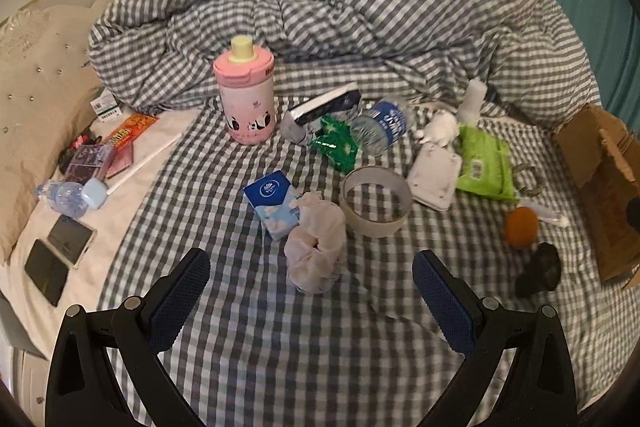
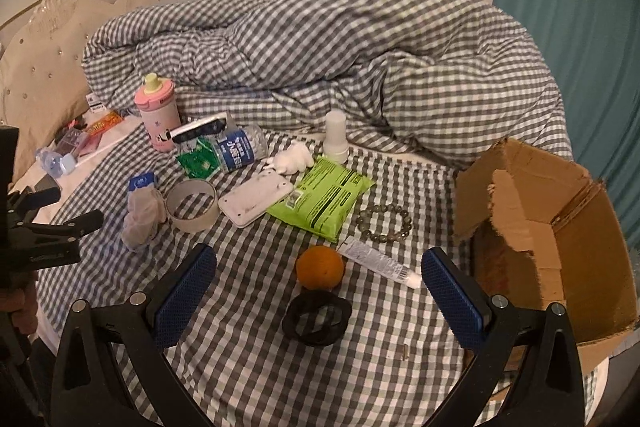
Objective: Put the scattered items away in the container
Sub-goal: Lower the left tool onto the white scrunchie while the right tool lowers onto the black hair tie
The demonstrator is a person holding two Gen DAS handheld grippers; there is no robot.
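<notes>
Both my claws gape empty: right gripper [image 2: 318, 281] should straddle the orange [image 2: 320, 267] squarely (it rolls), then cardboard box [image 2: 560, 239]; left gripper [image 1: 310, 281] waits.

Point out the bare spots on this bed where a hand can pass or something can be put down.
Free: the checked sheet nearest the camera, before the black ring and orange; also between the tape roll and orange. Crowded: the band from the pink bottle to the green pack.

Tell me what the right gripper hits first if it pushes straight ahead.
Probably the black hair tie, lying between the open jaws of the right gripper; the orange sits just beyond. Depth is uncertain.
</notes>
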